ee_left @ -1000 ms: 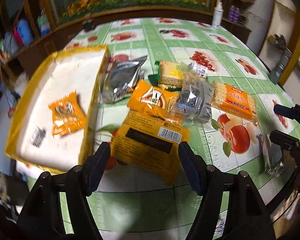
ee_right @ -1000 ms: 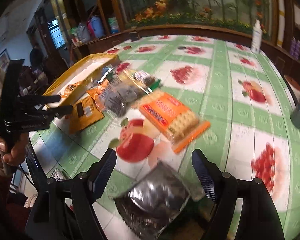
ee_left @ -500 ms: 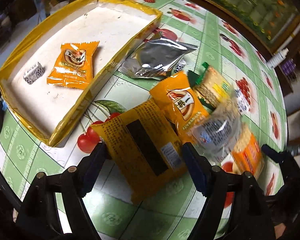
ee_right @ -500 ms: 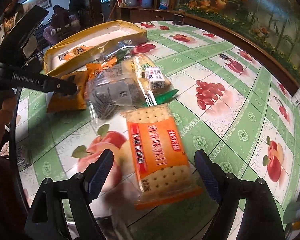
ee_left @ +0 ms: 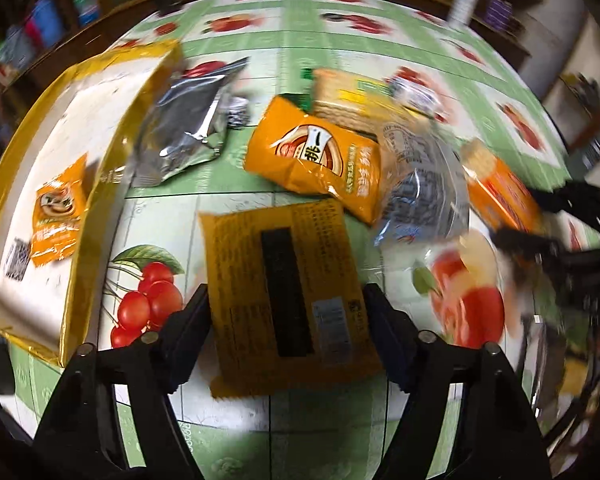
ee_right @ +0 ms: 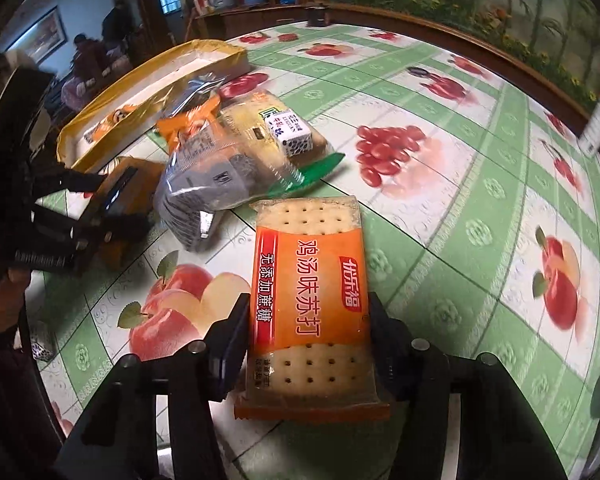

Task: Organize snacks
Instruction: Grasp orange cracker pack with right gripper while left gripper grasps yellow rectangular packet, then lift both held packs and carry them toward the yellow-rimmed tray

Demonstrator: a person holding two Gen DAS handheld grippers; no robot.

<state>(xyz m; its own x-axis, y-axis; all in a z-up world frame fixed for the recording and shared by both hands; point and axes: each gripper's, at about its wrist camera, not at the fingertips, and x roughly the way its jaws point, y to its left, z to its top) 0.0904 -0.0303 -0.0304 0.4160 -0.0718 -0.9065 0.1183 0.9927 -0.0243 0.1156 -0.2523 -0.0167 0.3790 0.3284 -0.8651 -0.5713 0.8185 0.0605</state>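
While you are bracketing two packets at once, each tool is sitting spread, with its fingers flanking a snack rather than pinching it. Your left gripper (ee_left: 286, 328) is straddling the flat yellow packet (ee_left: 288, 292), which is lying barcode-up directly ahead between the fingers; whether the pads are touching its edges, you cannot tell through the blur. Your right gripper (ee_right: 308, 344) is framing the orange cracker pack (ee_right: 310, 300), its near end lying between the fingers, which sit right at its sides.

The yellow-rimmed tray (ee_left: 84, 216) is waiting off to the left of your left tool, already holding one small orange sachet (ee_left: 58, 212).

Risks, as judgement:
- Flat packet lying flush on the tablecloth (ee_right: 440, 200): closing across its width is likely to buckle it, or the fingers may skate over the top.
- Crackers are brittle; squeezing hard could snap them.
- Ahead of the left tool, the orange pouch (ee_left: 320, 156) and clear bag (ee_left: 420, 192) are overlapping the yellow packet's far end; lifting may drag them.
- Both tools are working close together, so crossing toward the tray could knock one into the other.
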